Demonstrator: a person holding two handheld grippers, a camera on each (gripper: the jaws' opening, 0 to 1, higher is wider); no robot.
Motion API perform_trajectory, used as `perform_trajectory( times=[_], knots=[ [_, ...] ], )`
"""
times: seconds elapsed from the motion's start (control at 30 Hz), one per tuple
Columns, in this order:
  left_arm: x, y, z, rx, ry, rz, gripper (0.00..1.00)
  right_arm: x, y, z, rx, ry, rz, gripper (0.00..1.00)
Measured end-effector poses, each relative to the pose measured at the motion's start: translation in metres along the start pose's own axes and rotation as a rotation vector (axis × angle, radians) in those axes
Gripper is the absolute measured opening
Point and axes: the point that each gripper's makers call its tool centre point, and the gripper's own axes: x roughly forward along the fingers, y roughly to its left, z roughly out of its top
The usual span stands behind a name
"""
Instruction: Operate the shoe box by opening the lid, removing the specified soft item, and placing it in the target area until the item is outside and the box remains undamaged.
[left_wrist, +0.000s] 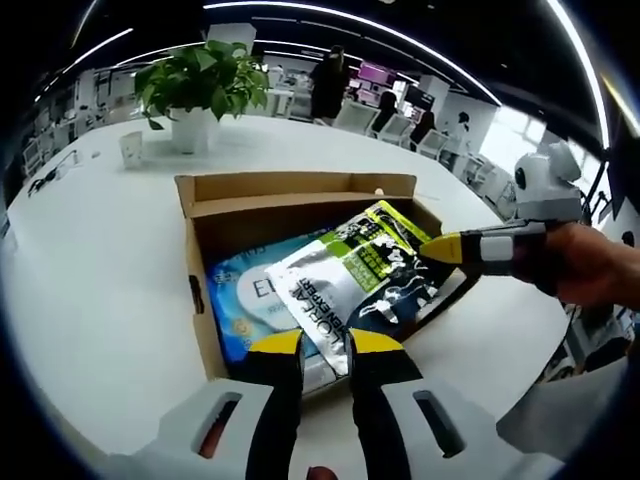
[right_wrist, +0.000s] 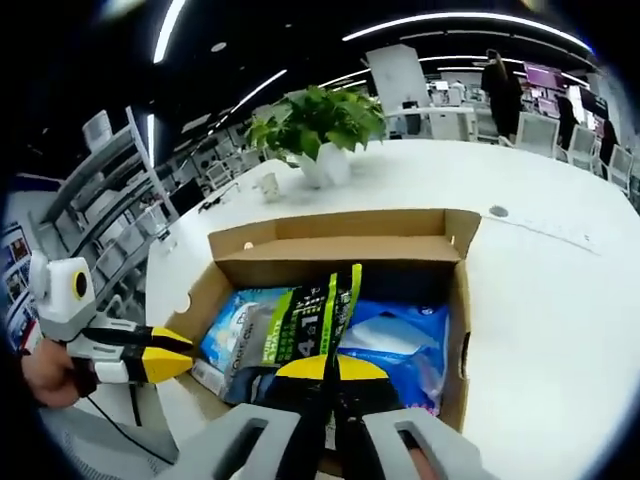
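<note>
Lid step looks done: the shoe box (left_wrist: 300, 215) sits open on the white table (left_wrist: 100, 280), flaps folded back, cardboard looks intact w/ no tears or crushed corners that I can make out.

Removal is underway, not finished. The soft item, a black-and-green foil pouch (left_wrist: 365, 275), is partly lifted but most of it is over the box interior. It lies on top of blue-and-white soft packs (left_wrist: 245, 300) that sit in the box.

Your right tongs (right_wrist: 325, 370) are clamped on the pouch: in the right gripper view the pouch edge (right_wrist: 315, 320) runs straight down between the yellow tips, which are pressed together on it. In the left gripper view that same tool comes in from the right, tip on the pouch's far corner.

Your left tongs (left_wrist: 325, 345) sit at the near edge of the pouch, tips close together w/ a narrow gap. Can't tell if they're pinching the foil or just hovering over it; the contact spot is hidden behind the tips.

Left to do, my read:
- raise the pouch clear of the box walls
- carry it to the target area. No marked spot visible, so presumably bare table beside the box
- release, box stays put

Risk: pouch snagging the box's front wall and dragging the box. A potted plant (left_wrist: 200, 85) and small cup (left_wrist: 131, 148) stand well behind, out of the way.
</note>
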Motion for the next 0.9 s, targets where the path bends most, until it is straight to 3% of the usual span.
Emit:
perform_trajectory(
  times=[0.37, 0.47, 0.57, 0.7, 0.9],
  knots=[
    [0.012, -0.011, 0.012, -0.004, 0.023, -0.066, 0.22, -0.015, -0.021, -0.001, 0.03, -0.025, -0.064, 0.0],
    [0.021, -0.015, 0.013, -0.007, 0.053, -0.093, 0.24, -0.015, -0.021, -0.002, 0.034, -0.026, -0.065, 0.0],
    [0.024, -0.008, 0.011, 0.018, 0.096, -0.071, 0.22, -0.015, -0.022, -0.004, 0.036, -0.023, -0.069, 0.0],
    [0.028, -0.004, 0.017, -0.012, 0.095, -0.082, 0.24, -0.014, -0.023, -0.005, 0.04, -0.02, -0.071, 0.0],
    [0.043, -0.006, 0.004, -0.034, 0.191, -0.119, 0.28, -0.013, -0.024, -0.006, 0.045, -0.016, -0.07, 0.0]
  ],
)
